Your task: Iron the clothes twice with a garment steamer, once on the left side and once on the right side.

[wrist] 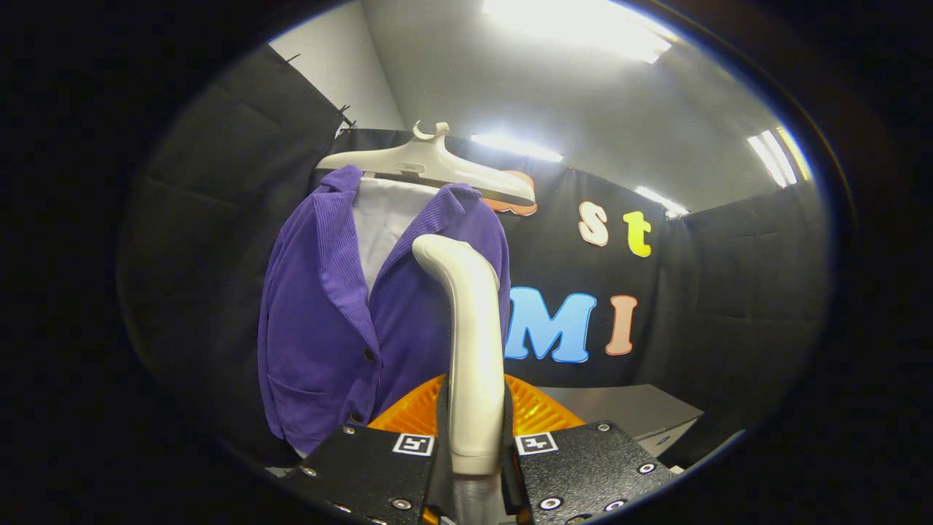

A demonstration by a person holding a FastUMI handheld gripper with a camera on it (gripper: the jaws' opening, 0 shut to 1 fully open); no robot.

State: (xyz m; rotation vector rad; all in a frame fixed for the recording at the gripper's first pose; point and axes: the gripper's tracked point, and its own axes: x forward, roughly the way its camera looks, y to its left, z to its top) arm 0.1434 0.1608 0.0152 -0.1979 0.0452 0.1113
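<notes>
In the gripper view the tongs (475, 456) point forward and slightly upward, their two fingers (379, 467) pressed from either side against the pale handle of the garment steamer (474, 350). The handle stands upright between them and bends over at its top toward the clothes. Just behind the handle and directly ahead of the fingers sits a ribbed orange part (539, 412), apparently the steamer's body, though how the two join cannot be told.

Beyond the steamer, a little to its left, hangs the purple jacket (321, 328), buttoned low at the front over a white garment (383, 219) that shows in the open collar. Both hang on a cream hanger (430, 164) against the black cloth wall of the booth. The steamer's bent head overlaps the jacket's right front panel as seen from here; whether it touches the fabric cannot be told.

To the right, beyond the fingers, lies the grey top of a table (627, 408). Overhead, ceiling lights (576, 25) glare brightly.

Each finger carries a small square black-and-white marker (414, 444) near the handle; no readable writing appears on the steamer, jacket or hanger.
</notes>
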